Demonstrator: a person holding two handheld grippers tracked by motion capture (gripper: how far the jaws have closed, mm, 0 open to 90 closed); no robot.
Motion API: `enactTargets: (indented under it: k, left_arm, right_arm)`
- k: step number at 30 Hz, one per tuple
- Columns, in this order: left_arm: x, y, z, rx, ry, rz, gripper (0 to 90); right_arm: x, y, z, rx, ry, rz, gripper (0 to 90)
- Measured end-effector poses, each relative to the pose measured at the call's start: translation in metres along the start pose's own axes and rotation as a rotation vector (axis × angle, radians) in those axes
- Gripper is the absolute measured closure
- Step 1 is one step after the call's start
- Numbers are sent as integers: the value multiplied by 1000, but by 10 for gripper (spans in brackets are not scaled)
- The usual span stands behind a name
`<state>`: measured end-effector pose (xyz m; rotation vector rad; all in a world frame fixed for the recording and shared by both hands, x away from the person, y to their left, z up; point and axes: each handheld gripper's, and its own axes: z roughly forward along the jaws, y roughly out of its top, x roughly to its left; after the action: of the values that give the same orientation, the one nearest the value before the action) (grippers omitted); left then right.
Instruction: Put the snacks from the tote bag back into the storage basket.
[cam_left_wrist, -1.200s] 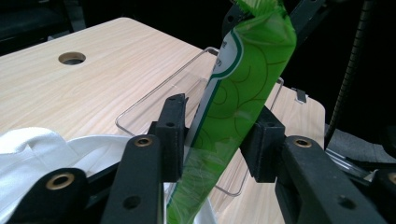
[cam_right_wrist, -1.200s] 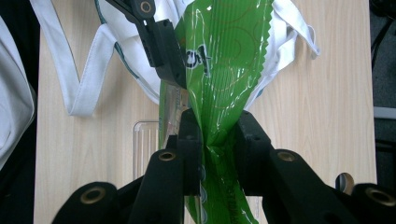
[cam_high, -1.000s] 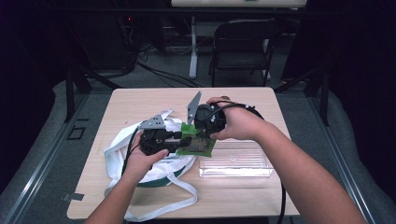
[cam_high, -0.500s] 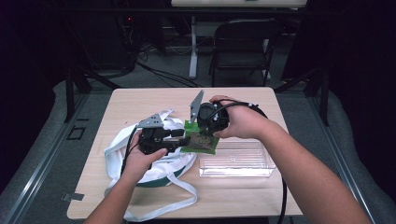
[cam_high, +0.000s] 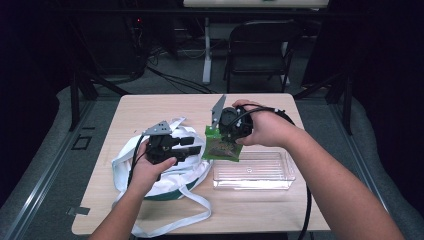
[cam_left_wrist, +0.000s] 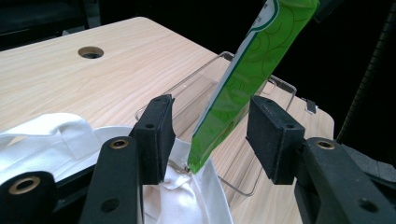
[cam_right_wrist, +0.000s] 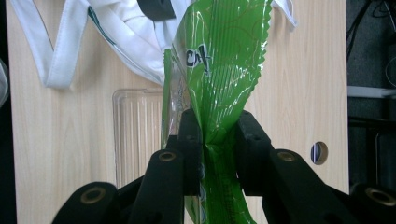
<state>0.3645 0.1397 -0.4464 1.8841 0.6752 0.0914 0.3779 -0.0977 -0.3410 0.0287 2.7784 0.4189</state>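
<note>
green packet top cropped, print unreadable

Your light wood table carries a white cloth bag beside a clear plastic tray.

bag left of tray

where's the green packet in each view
High view: green packet at table centre, hanging under the right gripper.
Left gripper view: packet slants down from top right between open jaws.
Right gripper view: packet pinched in the jaws, fanning upward.
Shared landmark: clear tray beside it.
</note>
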Motion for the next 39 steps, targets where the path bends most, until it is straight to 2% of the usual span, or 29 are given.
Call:
enactTargets:
  k: [5, 16, 20, 39]
  left_arm:
    - [2, -1, -1, -4, 4, -8, 511]
    - [5, -1, -2, -2, 13, -17, 511]
    - [7, -1, -4, -8, 18, -26, 511]
    - [11, -2, -6, -9, 26, -39, 514]
  right_arm:
    - [-2, -5, -1, 6, -11, 9, 746]
    - [-8, -17, 1, 69, -50, 13, 745]
    - [-9, -19, 6, 90, -58, 3, 745]
    - [-18, -31, 32, 133, -57, 23, 745]
